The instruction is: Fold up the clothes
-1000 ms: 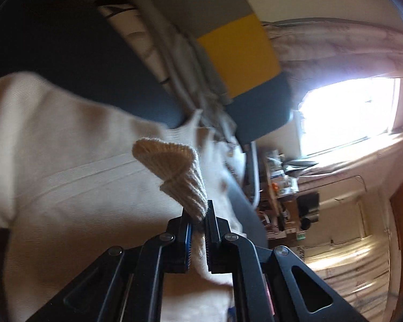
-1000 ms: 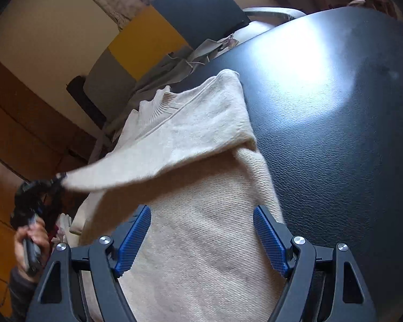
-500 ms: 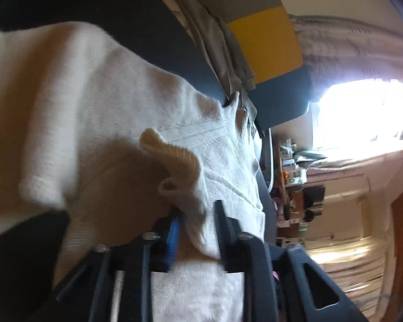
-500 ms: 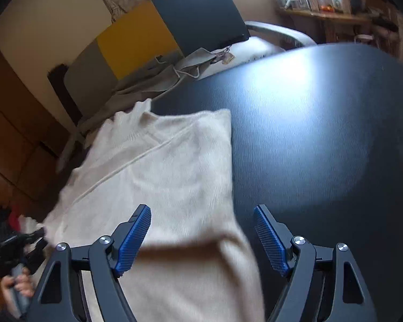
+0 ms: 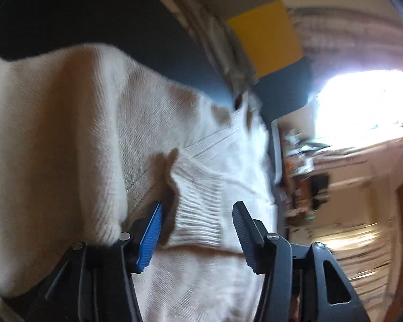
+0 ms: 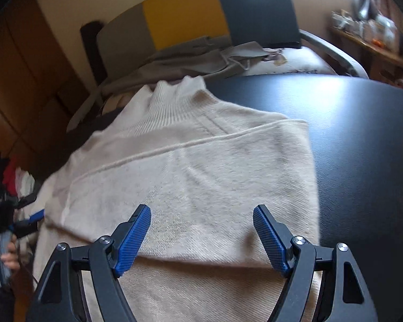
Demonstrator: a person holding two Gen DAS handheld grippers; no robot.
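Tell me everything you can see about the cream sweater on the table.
The cream sweater is a soft knit with a ribbed high collar and ribbed cuff. It lies flat on the black table, one sleeve folded across the body. The left gripper, jaws just opened, has the cuff loose between its pads; the open right gripper hovers above.

Sweater (image 6: 190,166) on the table (image 6: 362,139) (its left part), chair (image 6: 255,13) behind, collar toward it.

No lettering, label, brand or number can be read anywhere here, neither on the cream ribbed knit sweater (image 6: 190,177) nor on the blurred clutter along the wooden shelf (image 6: 373,43) by the window.
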